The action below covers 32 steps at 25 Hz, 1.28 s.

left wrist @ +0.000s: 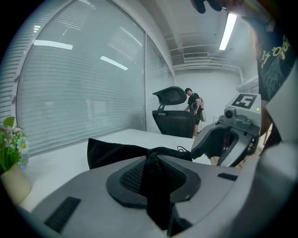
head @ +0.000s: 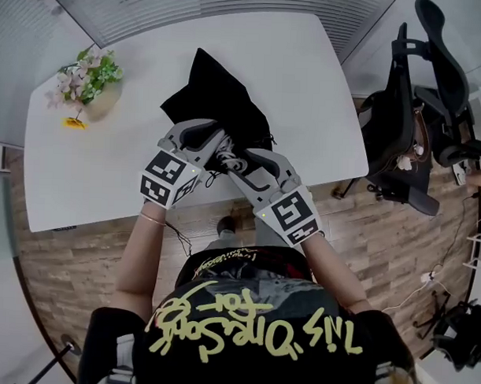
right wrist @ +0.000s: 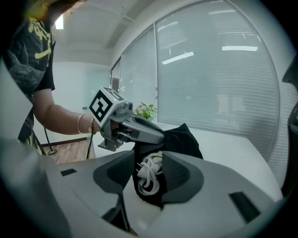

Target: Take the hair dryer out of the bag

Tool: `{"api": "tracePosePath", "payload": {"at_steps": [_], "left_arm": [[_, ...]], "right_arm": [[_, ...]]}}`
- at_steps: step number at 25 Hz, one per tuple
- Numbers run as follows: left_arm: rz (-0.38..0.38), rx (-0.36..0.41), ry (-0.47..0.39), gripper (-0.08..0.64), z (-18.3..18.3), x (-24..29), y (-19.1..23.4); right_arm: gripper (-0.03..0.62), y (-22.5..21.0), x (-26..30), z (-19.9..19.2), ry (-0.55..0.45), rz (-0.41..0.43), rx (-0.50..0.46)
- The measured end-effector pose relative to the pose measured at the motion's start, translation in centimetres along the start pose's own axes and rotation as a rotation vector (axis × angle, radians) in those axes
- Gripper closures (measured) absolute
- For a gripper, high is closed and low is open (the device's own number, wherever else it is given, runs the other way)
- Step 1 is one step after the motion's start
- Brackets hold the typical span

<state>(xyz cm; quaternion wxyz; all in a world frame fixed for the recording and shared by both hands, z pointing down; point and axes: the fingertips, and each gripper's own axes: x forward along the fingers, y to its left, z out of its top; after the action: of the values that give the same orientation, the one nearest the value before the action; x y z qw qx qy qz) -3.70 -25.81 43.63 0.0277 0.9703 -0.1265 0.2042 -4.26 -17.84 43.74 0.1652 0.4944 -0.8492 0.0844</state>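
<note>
— Left gripper (left wrist: 151,162) first: we have it pinched tight on a fold of the black cloth bag (head: 216,96), at its mouth.
— And our right gripper (right wrist: 149,176)?
— Its jaws sit round the white coiled cord (right wrist: 150,162) and its plug, which poke from that mouth. The pads look to press on it, with some black cloth alongside.
— Do we see the hair dryer itself?
— No. We judge its body is inside the bag, beyond the right gripper and further from us.
— Where does the bag lie?
— Midway along the near edge of the white table (head: 307,87), with its long axis running back toward the far edge and its mouth facing us.
— So our right is nearer the cord. We'd draw it toward the near edge, along that axis, while the left pins the cloth.
</note>
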Motion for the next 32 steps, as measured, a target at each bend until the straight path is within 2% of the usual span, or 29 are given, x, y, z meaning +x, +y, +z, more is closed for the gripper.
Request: {"api": "tracePosePath", "payload": {"at_steps": [4, 10, 16, 21, 30, 32], "left_arm": [[-0.002, -0.004, -0.006, 0.491, 0.0, -0.2, -0.2], [-0.003, 0.002, -0.010, 0.488, -0.2, -0.5, -0.7], [0.008, -0.006, -0.023, 0.485, -0.2, -1.2, -0.9], [0.023, -0.013, -0.033, 0.482, -0.3, -1.9, -1.1], [0.009, -0.018, -0.042, 0.480, -0.8, -3.3, -1.9], [0.004, -0.015, -0.041, 0.480, -0.9, -3.3, -2.0]], "right_arm": [[0.400, -1.1, 1.8, -2.1, 0.083, -0.031, 0.028], [0.376, -1.4, 3.0, -2.4, 0.110, -0.022, 0.154], [0.359, -1.4, 3.2, -1.5, 0.095, -0.041, 0.180], [0.347, -1.1, 4.6, -1.9, 0.135, -0.062, 0.169], [0.328, -0.7, 6.4, -2.6, 0.154, -0.123, 0.189], [0.319, -0.7, 6.5, -2.8, 0.163, -0.129, 0.222]]}}
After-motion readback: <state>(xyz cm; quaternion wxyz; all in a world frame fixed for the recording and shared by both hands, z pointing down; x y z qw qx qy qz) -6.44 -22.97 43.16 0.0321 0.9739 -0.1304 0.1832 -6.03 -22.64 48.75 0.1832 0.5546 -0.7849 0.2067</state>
